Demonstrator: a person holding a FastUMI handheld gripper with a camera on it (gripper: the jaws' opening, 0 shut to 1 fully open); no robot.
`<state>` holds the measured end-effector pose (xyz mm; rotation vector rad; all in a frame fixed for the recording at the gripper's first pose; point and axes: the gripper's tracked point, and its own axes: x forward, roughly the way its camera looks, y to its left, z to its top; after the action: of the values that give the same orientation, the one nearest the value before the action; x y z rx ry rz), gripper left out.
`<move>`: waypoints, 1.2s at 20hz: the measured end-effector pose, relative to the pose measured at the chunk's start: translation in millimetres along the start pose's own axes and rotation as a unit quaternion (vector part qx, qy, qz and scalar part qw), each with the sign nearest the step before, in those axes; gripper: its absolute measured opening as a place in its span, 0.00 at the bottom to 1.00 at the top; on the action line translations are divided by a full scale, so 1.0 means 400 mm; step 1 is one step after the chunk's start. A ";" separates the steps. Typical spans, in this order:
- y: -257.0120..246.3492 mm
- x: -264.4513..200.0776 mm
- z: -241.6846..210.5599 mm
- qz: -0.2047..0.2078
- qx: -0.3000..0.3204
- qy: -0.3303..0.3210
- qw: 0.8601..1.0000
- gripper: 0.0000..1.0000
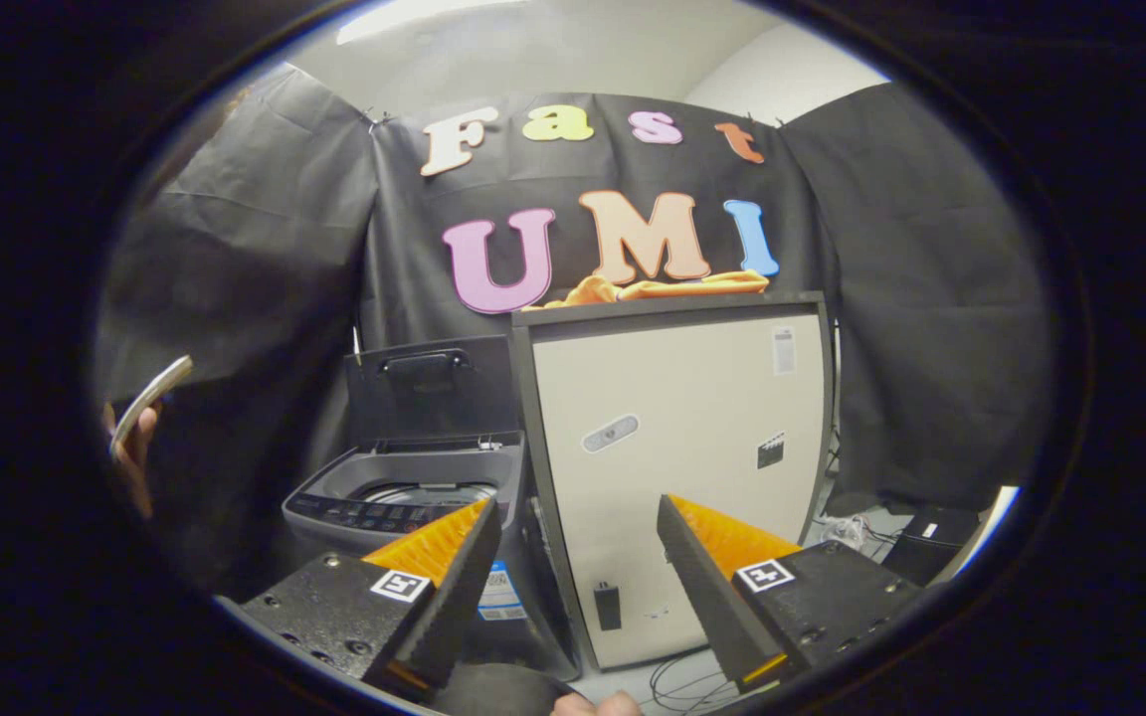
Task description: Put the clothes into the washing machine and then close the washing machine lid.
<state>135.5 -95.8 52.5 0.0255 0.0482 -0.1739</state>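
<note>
The claw (578, 517) stands wide, its fingers empty and clear of everything. Beyond them at 12 o'clock stands a pale cabinet (677, 447) with orange clothes (663, 288) heaped on its top. At 11 o'clock, beside the cabinet, the grey washing machine (404, 492) sits with its lid (429, 388) raised. Cables (682, 686) lie on the floor.

Gripper (578, 542) hangs wide open on nothing. Ahead, a washing machine (404, 497), lid (431, 386) raised, stands beside a tall beige cabinet (677, 447) with orange clothes (663, 288) on top.
</note>
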 end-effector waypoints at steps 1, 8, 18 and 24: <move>-0.006 0.011 0.014 -0.004 -0.006 -0.002 1.000 0.96; -0.059 0.095 0.146 -0.022 -0.011 -0.011 1.000 0.96; -0.135 0.257 0.332 -0.033 -0.025 0.000 0.999 0.96; -0.146 0.379 0.449 -0.023 -0.038 0.014 0.999 0.96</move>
<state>282.6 -184.6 223.2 -0.0487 0.0838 -0.2183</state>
